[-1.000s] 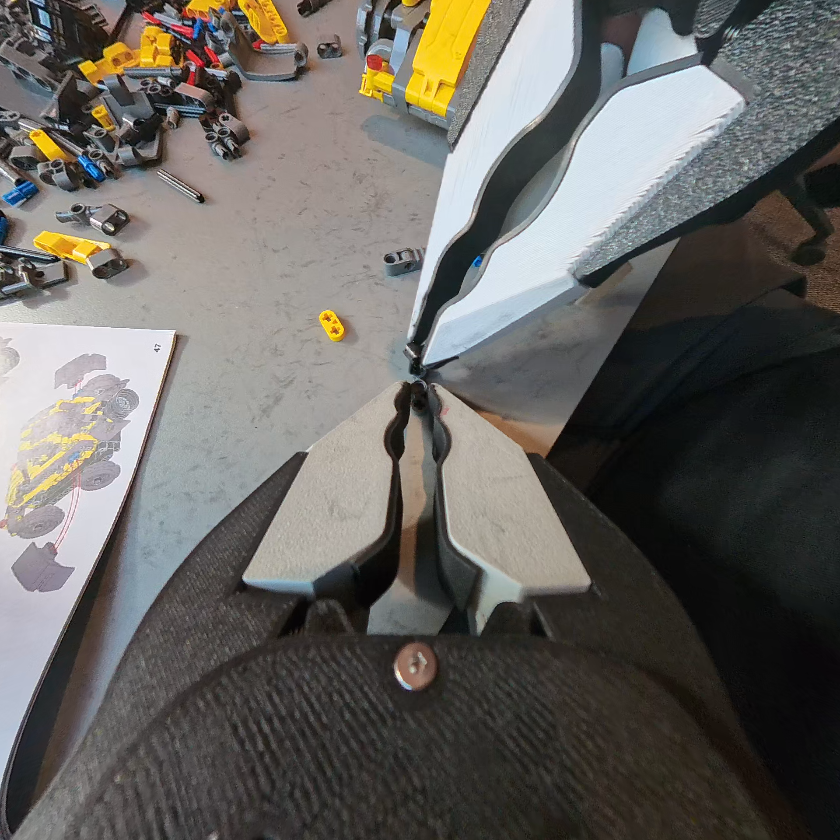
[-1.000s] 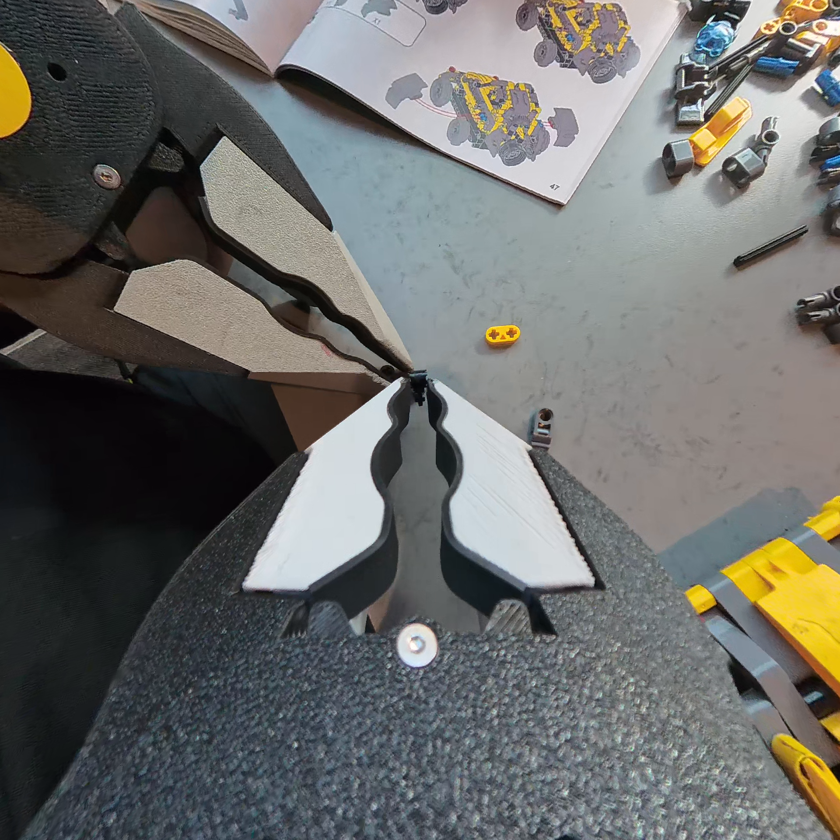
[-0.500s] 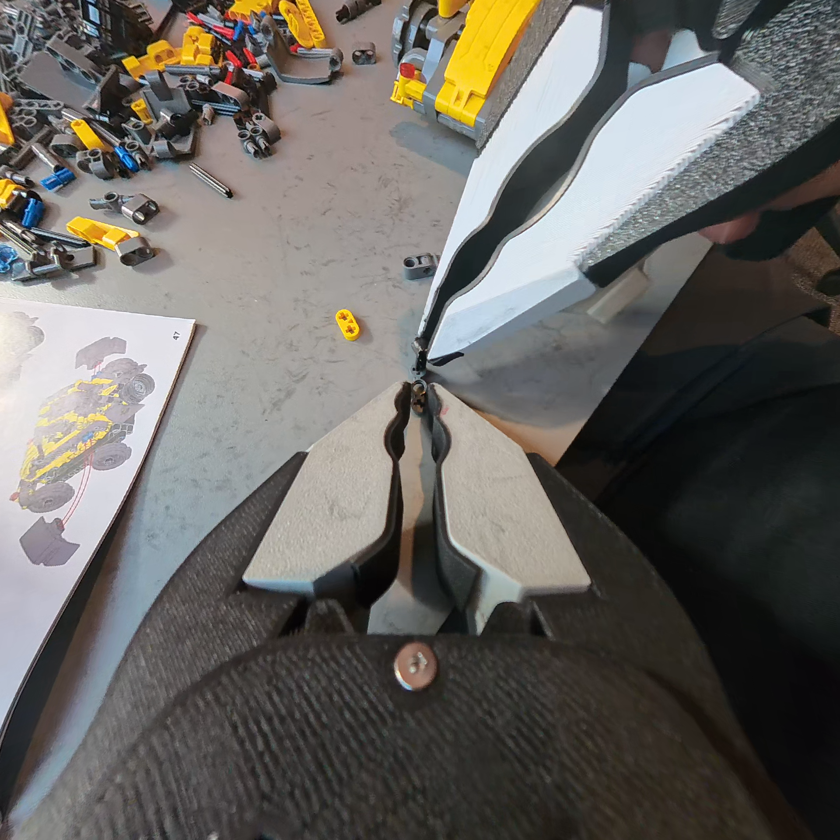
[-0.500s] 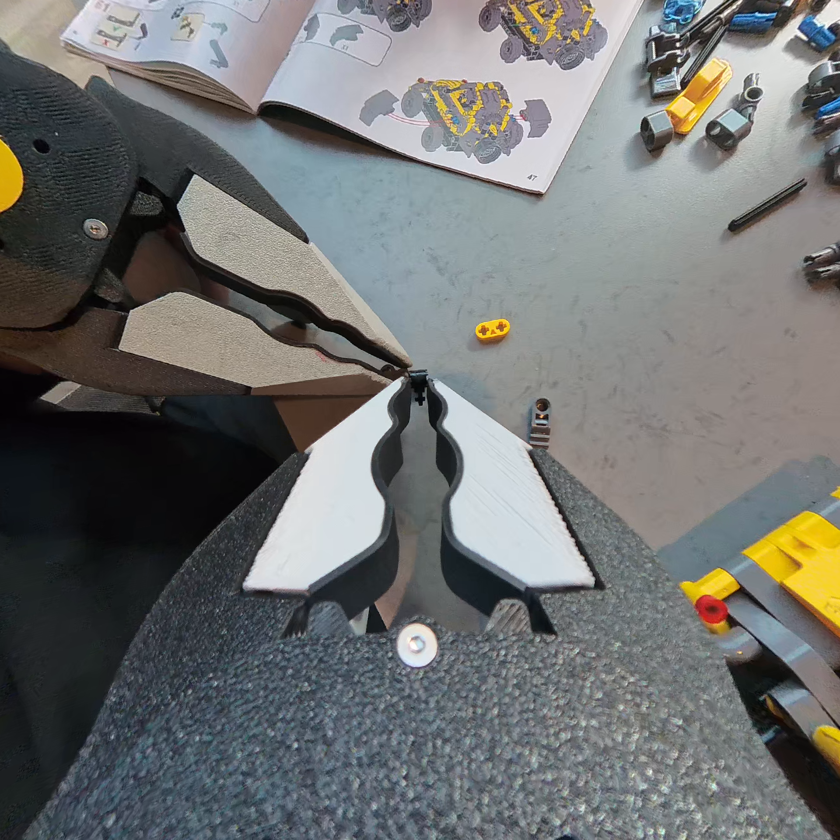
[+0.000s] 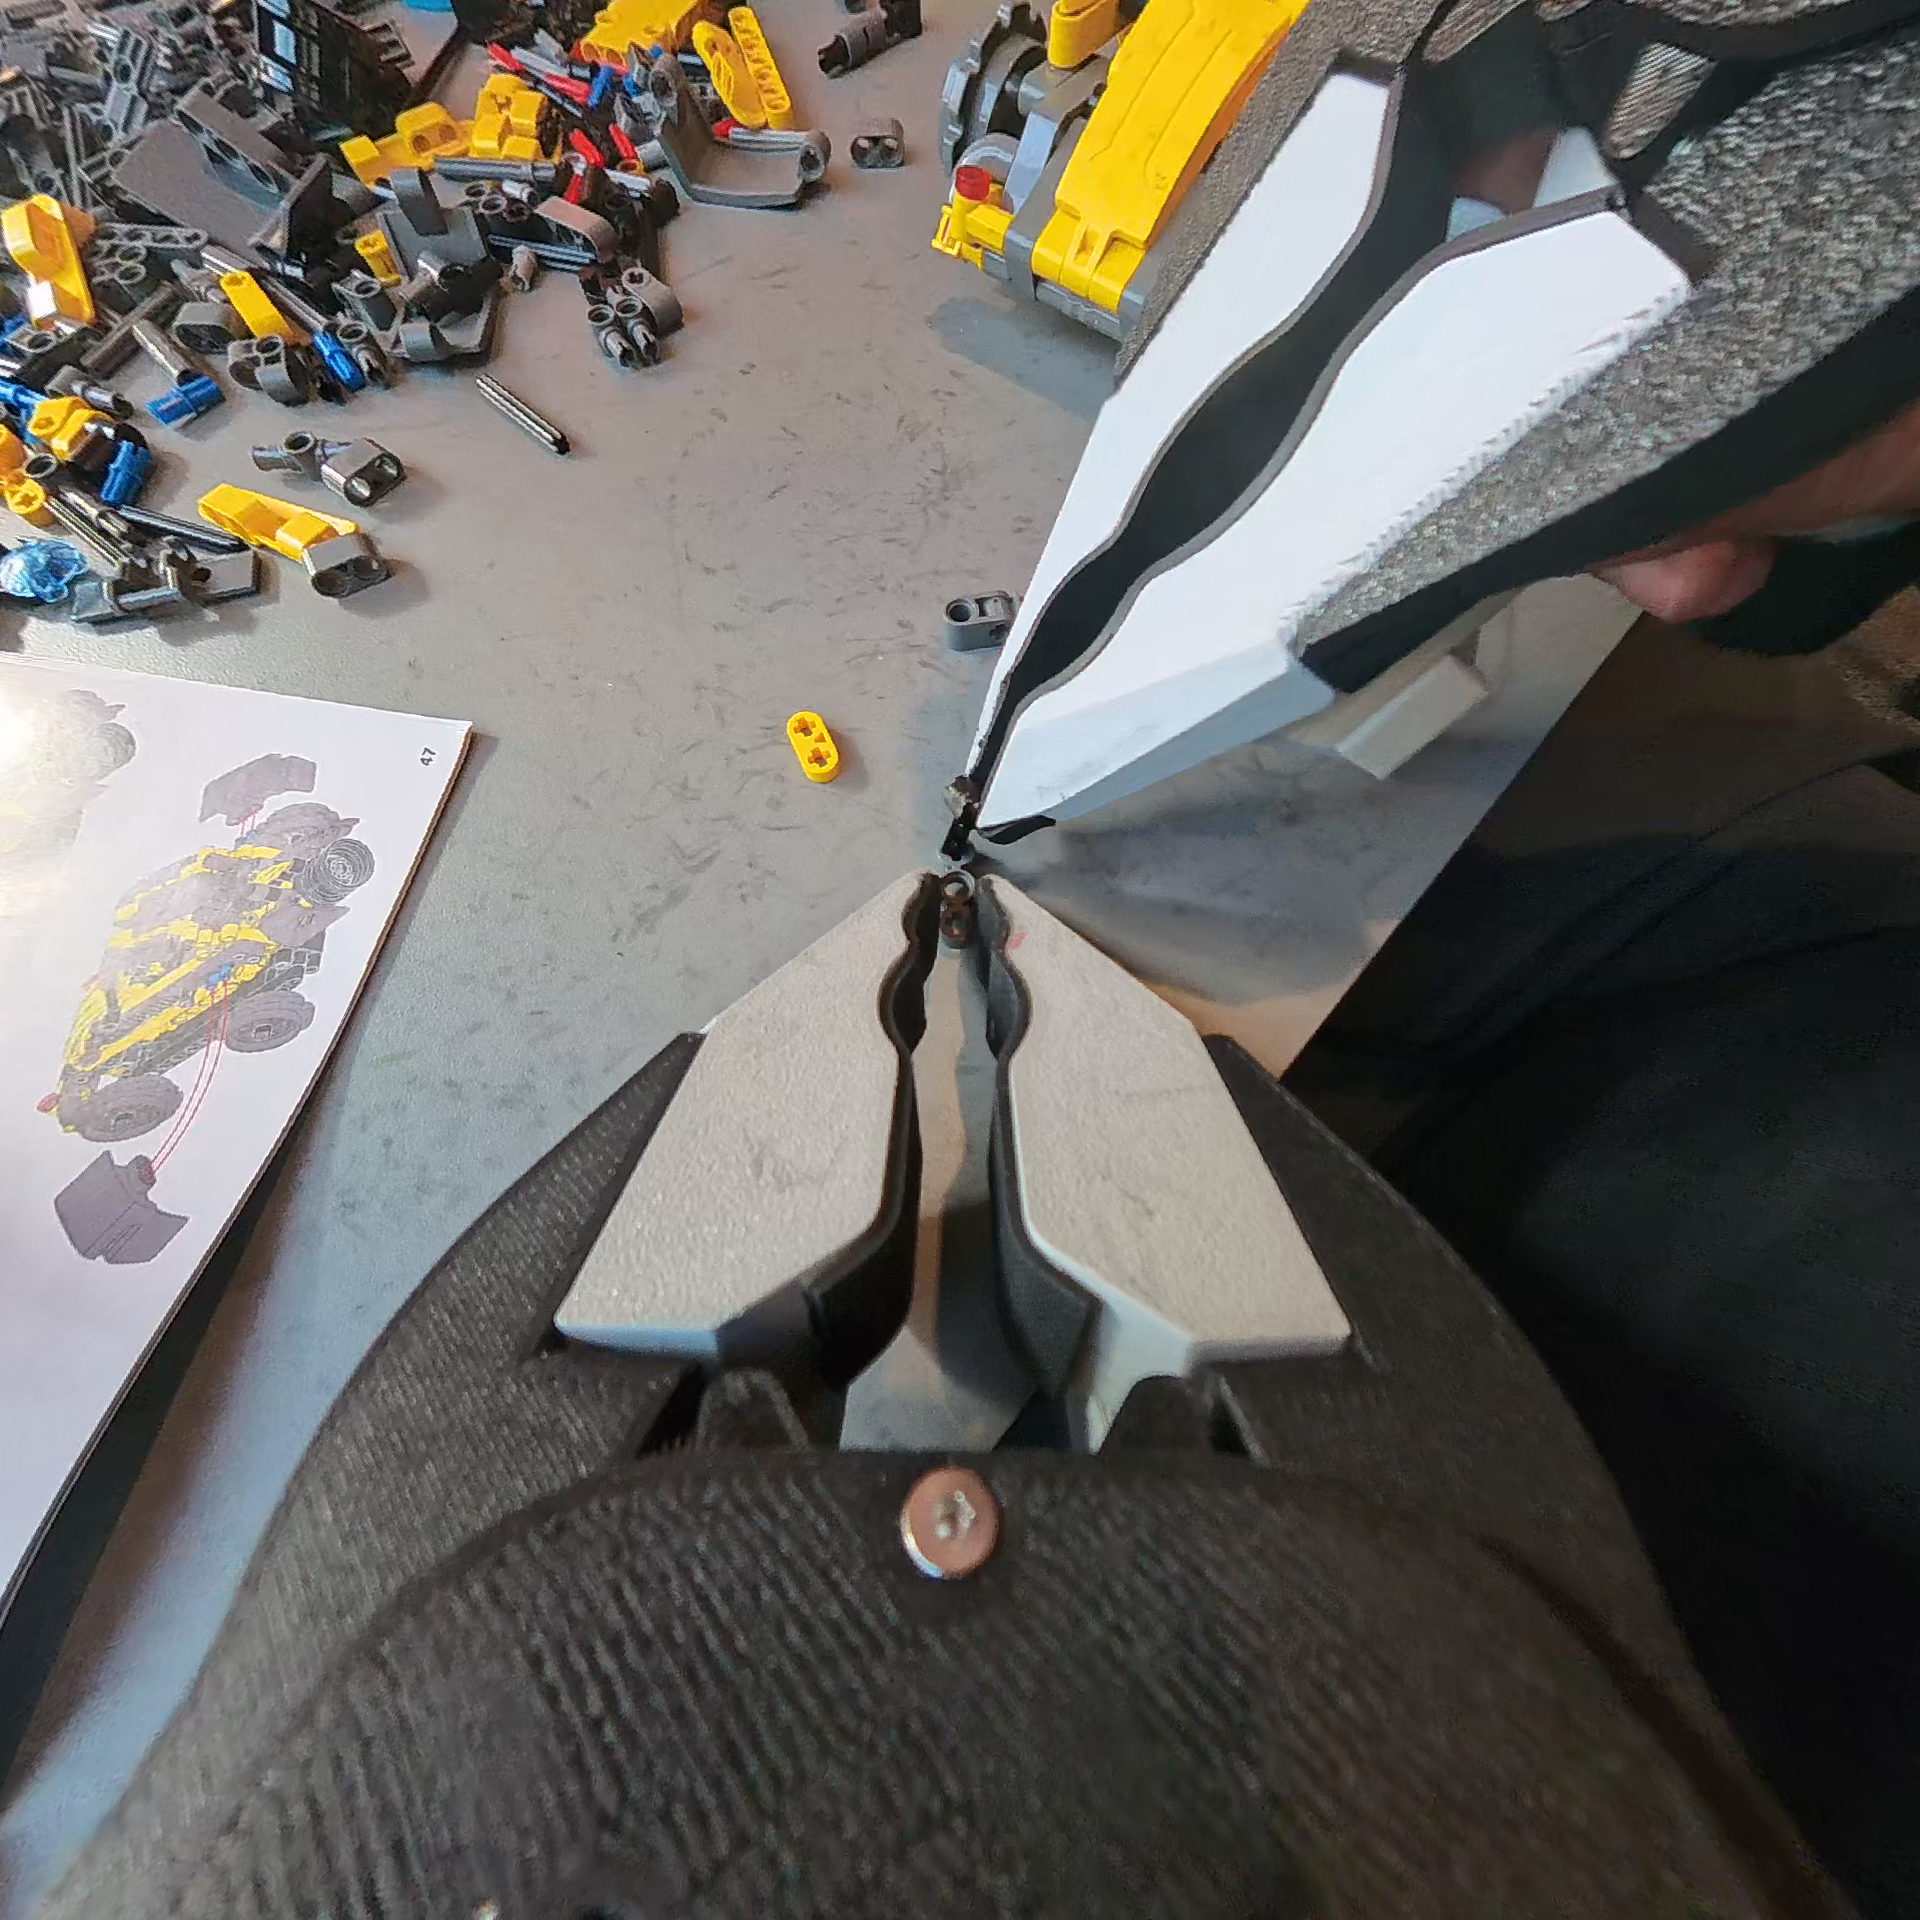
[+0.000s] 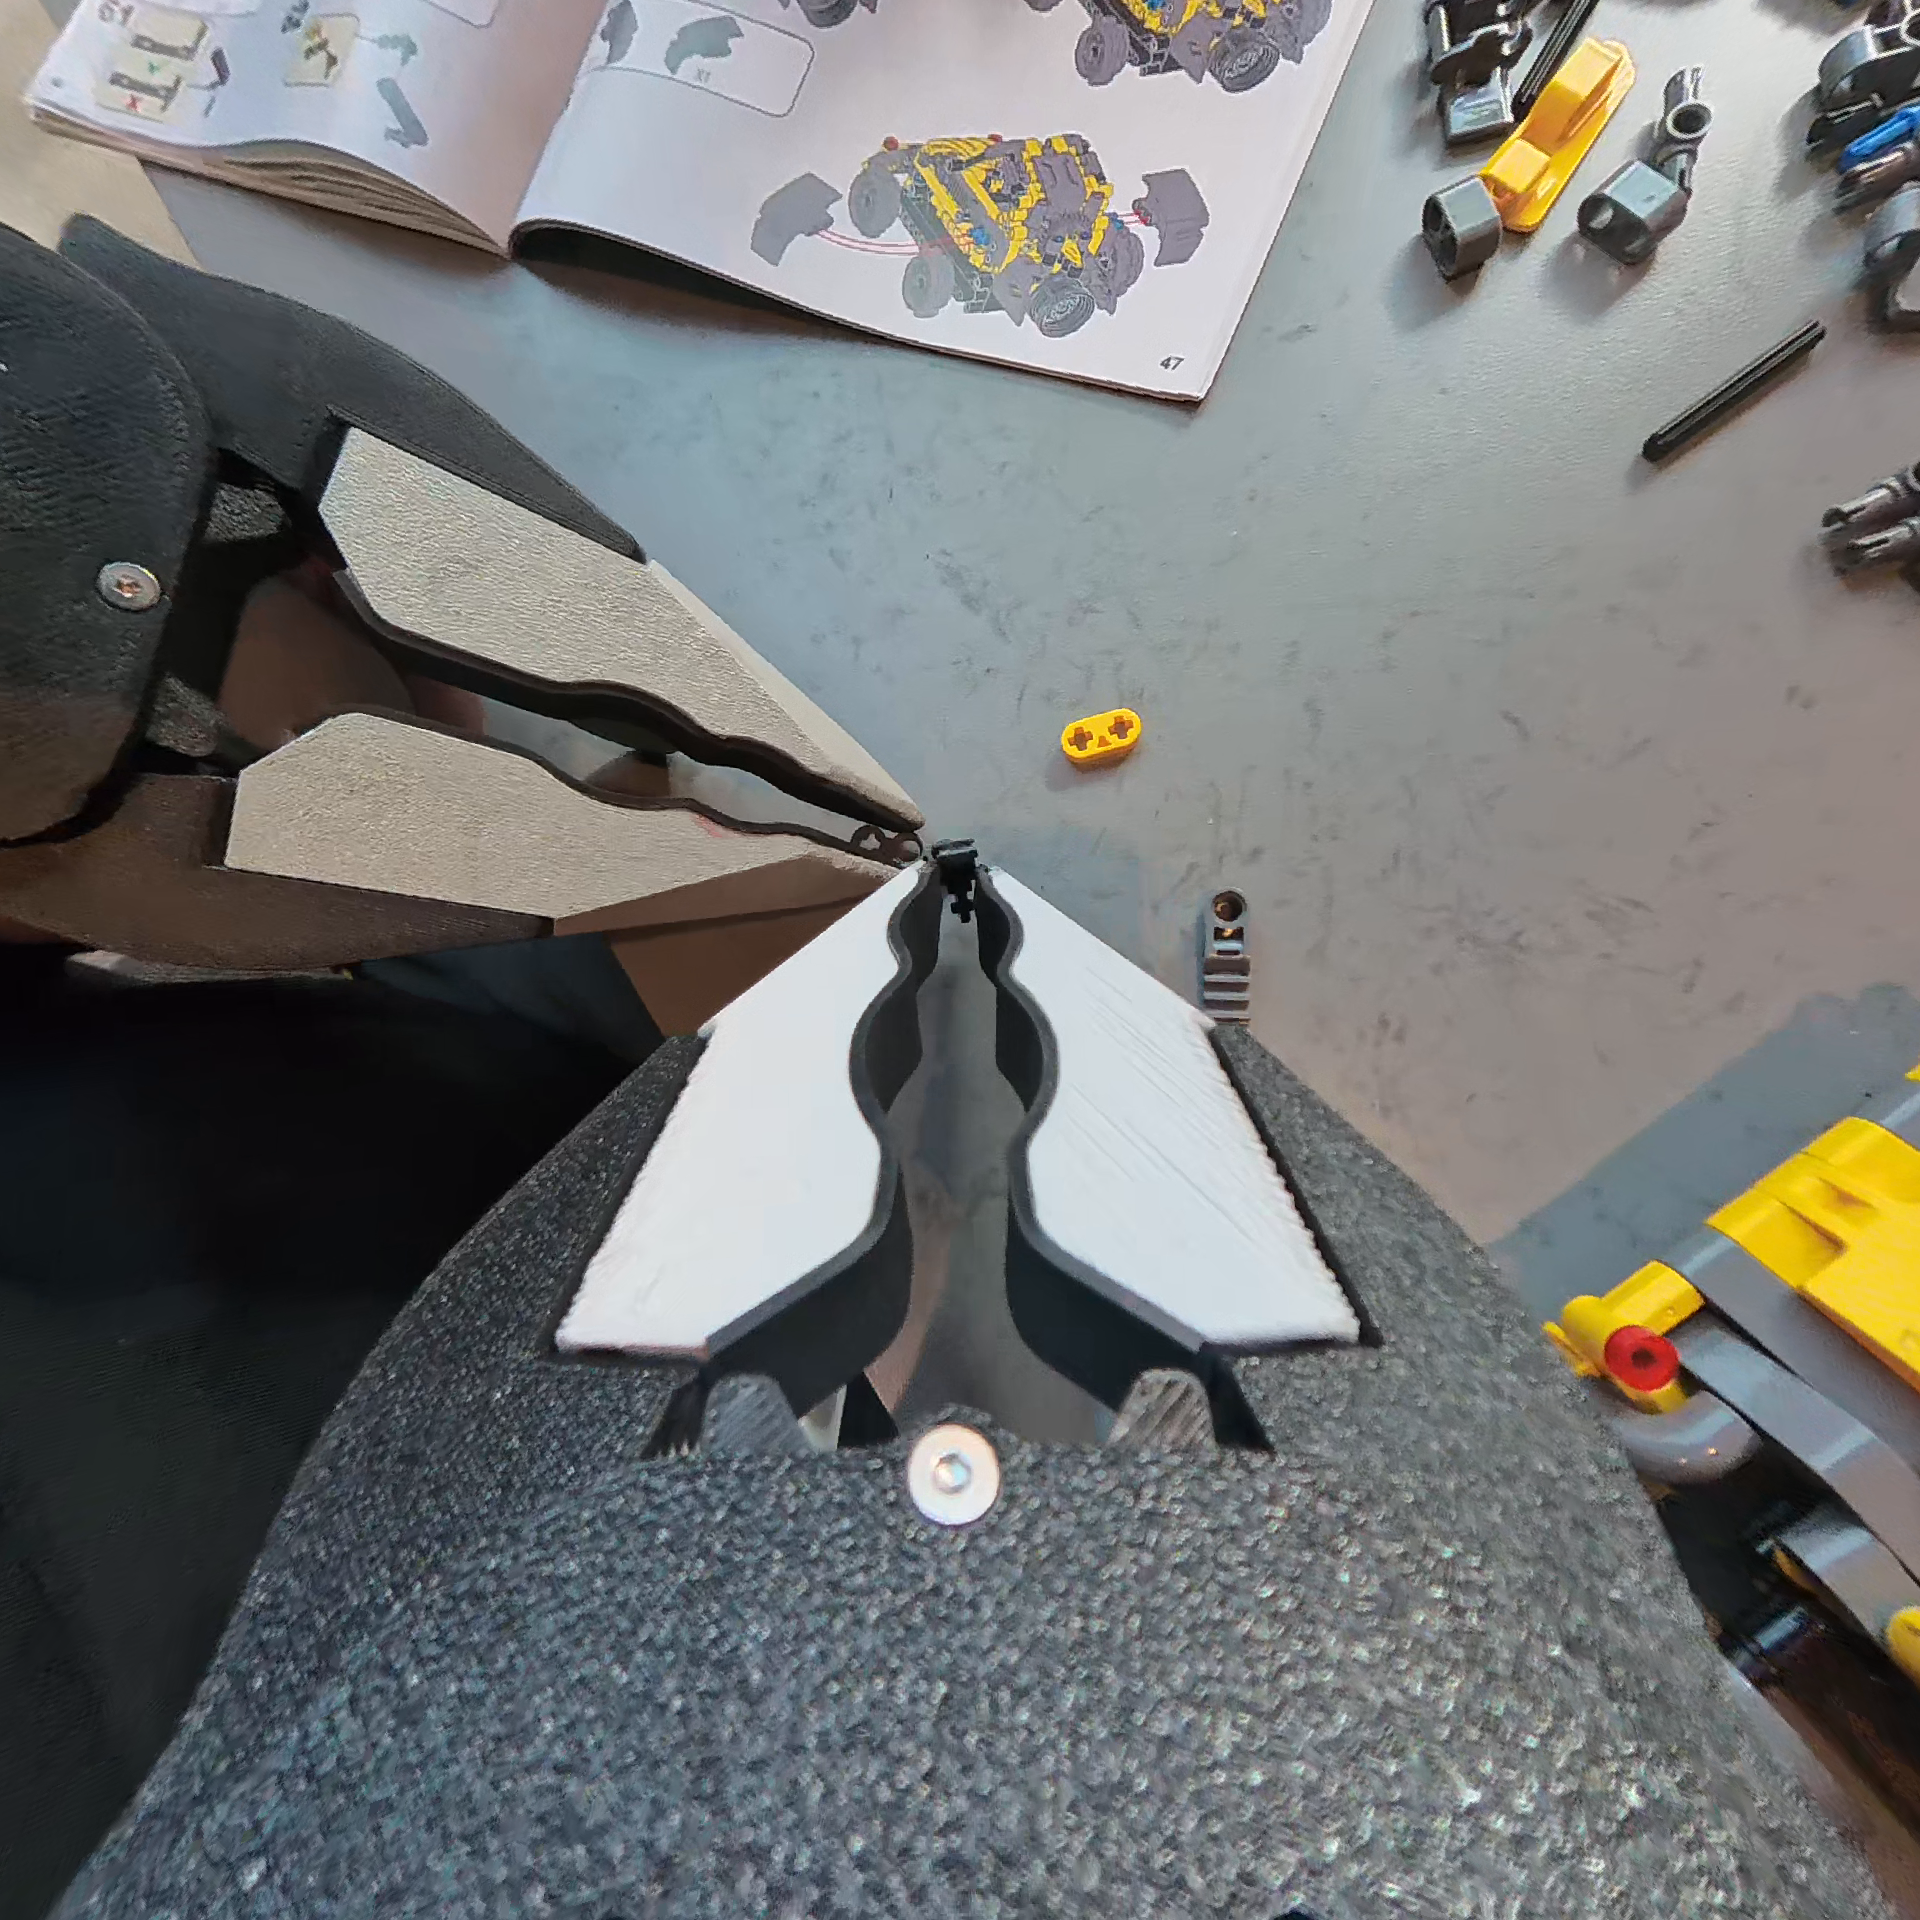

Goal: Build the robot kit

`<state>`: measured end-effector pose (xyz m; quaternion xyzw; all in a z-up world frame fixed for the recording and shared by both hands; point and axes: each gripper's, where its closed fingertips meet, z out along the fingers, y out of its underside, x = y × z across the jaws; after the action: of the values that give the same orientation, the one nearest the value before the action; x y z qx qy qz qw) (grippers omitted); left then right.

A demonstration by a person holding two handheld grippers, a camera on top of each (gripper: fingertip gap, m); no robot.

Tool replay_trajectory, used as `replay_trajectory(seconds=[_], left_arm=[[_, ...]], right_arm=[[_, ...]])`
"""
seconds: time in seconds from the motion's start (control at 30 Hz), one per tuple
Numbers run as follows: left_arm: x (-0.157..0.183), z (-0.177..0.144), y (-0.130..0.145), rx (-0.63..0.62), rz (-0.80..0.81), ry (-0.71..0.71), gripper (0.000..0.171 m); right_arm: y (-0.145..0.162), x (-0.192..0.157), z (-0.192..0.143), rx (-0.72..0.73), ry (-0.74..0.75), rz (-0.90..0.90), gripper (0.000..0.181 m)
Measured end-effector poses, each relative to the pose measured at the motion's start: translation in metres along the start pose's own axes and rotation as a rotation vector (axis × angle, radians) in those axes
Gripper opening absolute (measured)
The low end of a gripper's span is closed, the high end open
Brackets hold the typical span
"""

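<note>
The left hand-held gripper (image 5: 954, 902) pinches a small dark connector (image 5: 954, 914); the right hand-held gripper (image 6: 954, 878) clamps a black pin (image 6: 956, 873), tips nearly touching above the counter (image 5: 675, 582), lining up the 2 parts.

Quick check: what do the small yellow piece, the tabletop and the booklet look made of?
Yellow piece: likely moulded plastic, smooth, slight sheen, cross-shaped holes.
Tabletop: hard grey matte surface, scuffed; exact material unclear.
Booklet: printed paper, stacked page edges visible.

table (image 5: 644, 644): matt grey, scuffed
booklet (image 6: 935, 156): smooth paper
bricks (image 5: 312, 260): glossy plastic
left fingers (image 5: 769, 1164): grainy grey plastic
right fingers (image 6: 1153, 1164): ridged white plastic
</note>
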<state>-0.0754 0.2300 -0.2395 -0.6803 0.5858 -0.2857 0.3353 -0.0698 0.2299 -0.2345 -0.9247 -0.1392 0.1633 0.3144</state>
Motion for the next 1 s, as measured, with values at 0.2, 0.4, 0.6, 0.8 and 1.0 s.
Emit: replay_trajectory(seconds=[0.2,0.4,0.6,0.8,1.0], left_arm=[[0.002,0.001,-0.002,0.018,0.0,0.003,0.004],[0.006,-0.002,-0.002,0.034,0.014,0.029,0.009],[0.005,-0.004,0.0,0.037,0.027,0.038,0.015],[0.006,-0.007,-0.006,0.064,0.144,-0.006,0.015],[0.009,-0.011,-0.016,0.122,0.239,-0.037,0.008]], right_arm=[[0.0,0.001,-0.003,-0.054,0.064,-0.061,0.006],[-0.009,-0.002,-0.009,-0.018,0.018,-0.022,0.006],[-0.007,-0.004,-0.015,0.0,-0.055,0.048,0.006],[-0.006,-0.011,-0.019,0.024,-0.125,0.071,0.007],[-0.009,-0.02,-0.024,0.056,-0.229,0.137,0.007]])
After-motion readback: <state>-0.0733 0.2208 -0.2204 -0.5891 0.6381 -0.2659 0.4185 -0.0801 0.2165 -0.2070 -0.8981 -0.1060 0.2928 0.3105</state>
